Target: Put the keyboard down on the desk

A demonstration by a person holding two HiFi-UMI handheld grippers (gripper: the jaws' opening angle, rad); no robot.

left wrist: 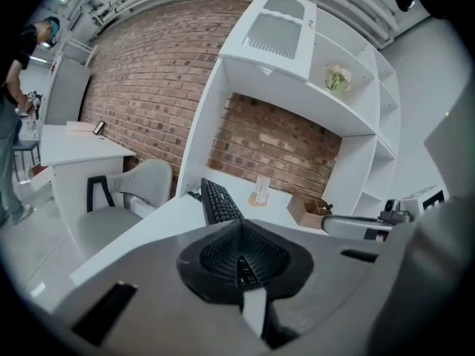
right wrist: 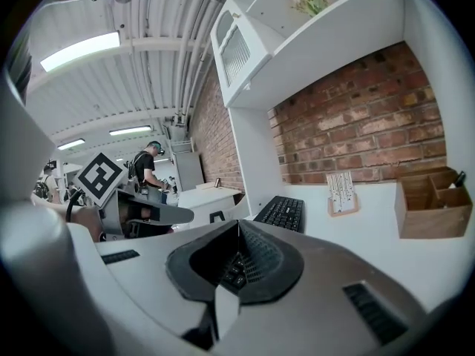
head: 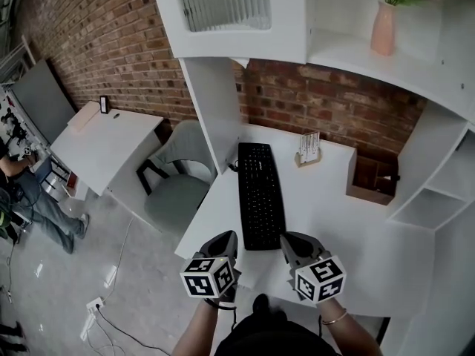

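The black keyboard (head: 260, 195) lies flat on the white desk (head: 334, 213), its long side running away from me. Both grippers hover at the desk's near edge, just short of the keyboard's near end. My left gripper (head: 228, 237) is shut with nothing between its jaws, which meet in the left gripper view (left wrist: 239, 227). My right gripper (head: 290, 240) is shut and empty as well, its jaws closed together (right wrist: 237, 225). The keyboard (left wrist: 219, 201) shows ahead of the left jaws, and the keyboard (right wrist: 284, 212) shows ahead of the right ones.
A small card holder (head: 308, 148) and a wooden organiser box (head: 373, 178) stand at the desk's back by the brick wall. A grey chair (head: 178, 184) sits left of the desk. A pink vase (head: 384, 27) is on the shelf above. A person (head: 22, 191) stands far left.
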